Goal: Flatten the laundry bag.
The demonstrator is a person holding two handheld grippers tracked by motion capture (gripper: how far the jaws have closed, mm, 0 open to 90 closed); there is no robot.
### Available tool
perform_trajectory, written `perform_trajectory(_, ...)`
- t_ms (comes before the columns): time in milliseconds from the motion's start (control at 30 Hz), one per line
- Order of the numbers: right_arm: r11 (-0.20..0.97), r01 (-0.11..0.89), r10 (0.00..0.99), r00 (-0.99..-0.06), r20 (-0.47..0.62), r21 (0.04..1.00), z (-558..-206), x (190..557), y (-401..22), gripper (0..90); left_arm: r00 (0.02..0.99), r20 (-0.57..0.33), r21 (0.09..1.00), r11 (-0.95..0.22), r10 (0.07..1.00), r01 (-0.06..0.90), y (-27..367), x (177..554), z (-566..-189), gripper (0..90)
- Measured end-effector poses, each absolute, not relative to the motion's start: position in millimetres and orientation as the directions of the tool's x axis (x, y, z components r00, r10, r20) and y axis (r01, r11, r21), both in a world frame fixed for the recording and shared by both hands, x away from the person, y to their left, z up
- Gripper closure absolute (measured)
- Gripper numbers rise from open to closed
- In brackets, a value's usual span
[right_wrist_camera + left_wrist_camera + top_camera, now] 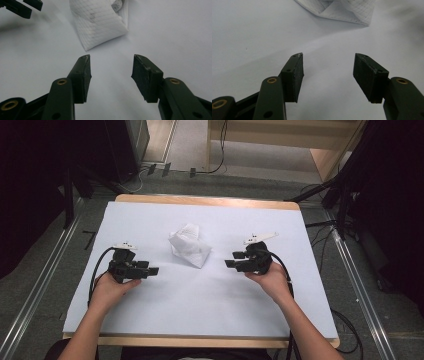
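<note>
the white-covered worktop [210,310] carries one crumpled white cloth [190,245], lying between the two grippers and just ahead of their fingers, untouched. this looks like the approach before a grasp. the left gripper [152,270] and right gripper [231,260] each hold their fingers apart on nothing; next, each likely needs an edge of the cloth.

High view hangs above the person's edge of the desk [150,320], facing forward and down, taking in the whole top; left gripper view sits low, close over the surface, looking along its jaws; right gripper view likewise from the opposite side; all three share the crumpled white cloth [190,245] mid-desk.
</note>
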State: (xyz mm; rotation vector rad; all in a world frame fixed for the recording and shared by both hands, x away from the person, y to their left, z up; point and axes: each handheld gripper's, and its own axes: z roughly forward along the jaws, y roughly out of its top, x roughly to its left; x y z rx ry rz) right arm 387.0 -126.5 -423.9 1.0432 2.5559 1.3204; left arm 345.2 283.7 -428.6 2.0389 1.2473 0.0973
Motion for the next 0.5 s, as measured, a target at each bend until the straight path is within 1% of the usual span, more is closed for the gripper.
perform_trajectory(200, 0.399, 0.539, 0.596, -0.767, 0.237, 0.742, -419.1, 387.2, -116.9, 51.5, 0.523, -0.293, 0.618, -0.260, 0.800, 0.742, 285.6, 342.5, -427.3, 43.3)
perform_trajectory(500, 0.412, 0.547, 0.574, -0.777, 0.259, 0.729, -414.5, 392.8, -90.4, 56.0, 0.525, -0.287, 0.627, -0.257, 0.801, 0.735, 288.3, 336.9, -426.2, 42.8)
